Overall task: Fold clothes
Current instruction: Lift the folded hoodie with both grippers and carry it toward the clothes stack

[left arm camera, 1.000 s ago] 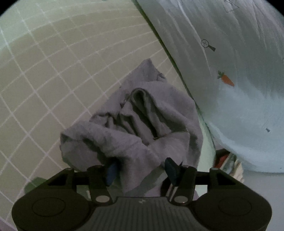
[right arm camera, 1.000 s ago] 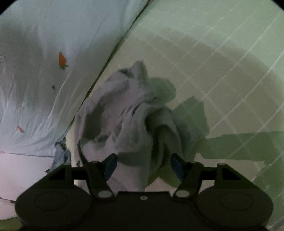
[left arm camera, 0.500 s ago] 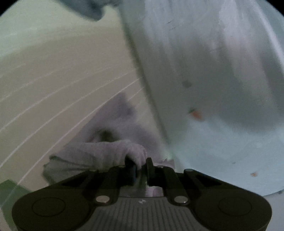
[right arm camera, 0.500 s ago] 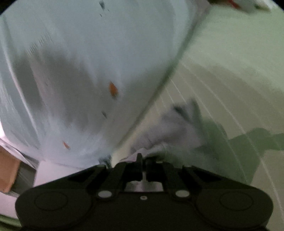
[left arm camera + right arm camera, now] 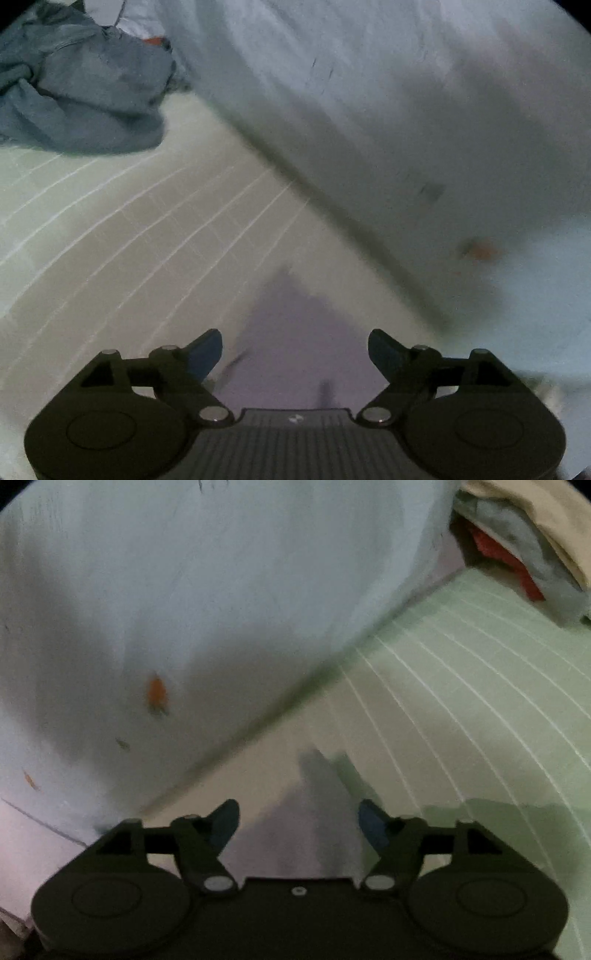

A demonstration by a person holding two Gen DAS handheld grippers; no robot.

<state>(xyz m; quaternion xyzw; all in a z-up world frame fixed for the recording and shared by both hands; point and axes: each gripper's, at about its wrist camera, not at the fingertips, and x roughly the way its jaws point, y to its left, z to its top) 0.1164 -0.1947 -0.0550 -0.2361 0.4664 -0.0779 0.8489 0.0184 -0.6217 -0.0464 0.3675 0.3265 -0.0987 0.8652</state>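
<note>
Cloth (image 5: 291, 332), pale grey-lilac, lies between and just ahead of both sets of jaws, flat on the gridded mat (image 5: 129, 258). Left gripper (image 5: 295, 350): jaws spread wide, nothing pinched. Right gripper (image 5: 299, 823): likewise spread, empty. Half a second ago both were pressed together on bunched cloth; a second ago it sat as a crumpled heap. Judgement: cloth dragged out and released, so spreading looks done and the first fold comes next. Farther out: white sheet (image 5: 406, 110), blue-grey clothes pile (image 5: 81, 92).
</note>
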